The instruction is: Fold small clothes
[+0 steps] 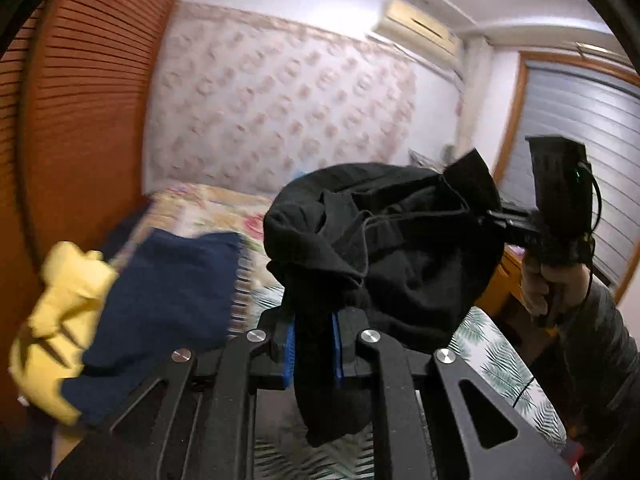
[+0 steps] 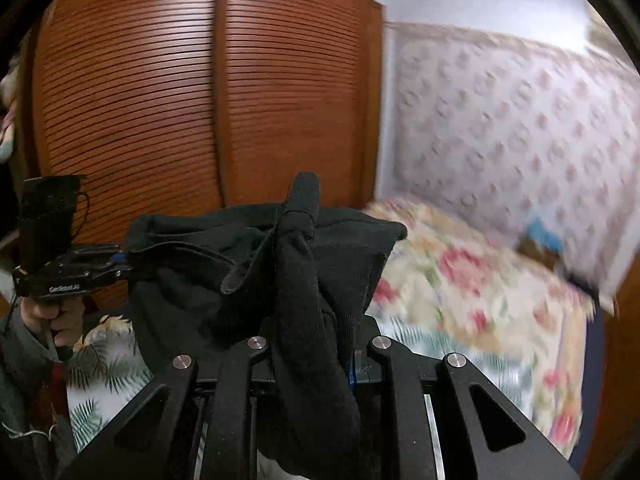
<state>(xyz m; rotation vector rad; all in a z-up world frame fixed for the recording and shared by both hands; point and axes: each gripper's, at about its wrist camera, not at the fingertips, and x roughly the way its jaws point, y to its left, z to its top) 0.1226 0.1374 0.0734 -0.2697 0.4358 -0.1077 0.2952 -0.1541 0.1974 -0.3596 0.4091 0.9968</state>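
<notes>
a bed (image 1: 508, 364) with a leaf-print sheet and a floral quilt (image 2: 460, 280) fills the small room, hemmed by slatted wooden wardrobe doors (image 2: 180, 92) and a pale patterned wall (image 1: 280, 104). a black garment (image 1: 384, 240) hangs bunched in the air above the bed, stretched between both tongs, thick and soft, with a seamed edge showing. the left gripper (image 1: 314, 340) is clamped on one end of it, blue pads pressed to the cloth; the right gripper (image 2: 320, 356) is clamped on the other end. only the left view shows a dark blue garment (image 1: 168, 300), a yellow plush toy (image 1: 60, 320), an air conditioner (image 1: 420, 26) and a shuttered window (image 1: 580, 128).
</notes>
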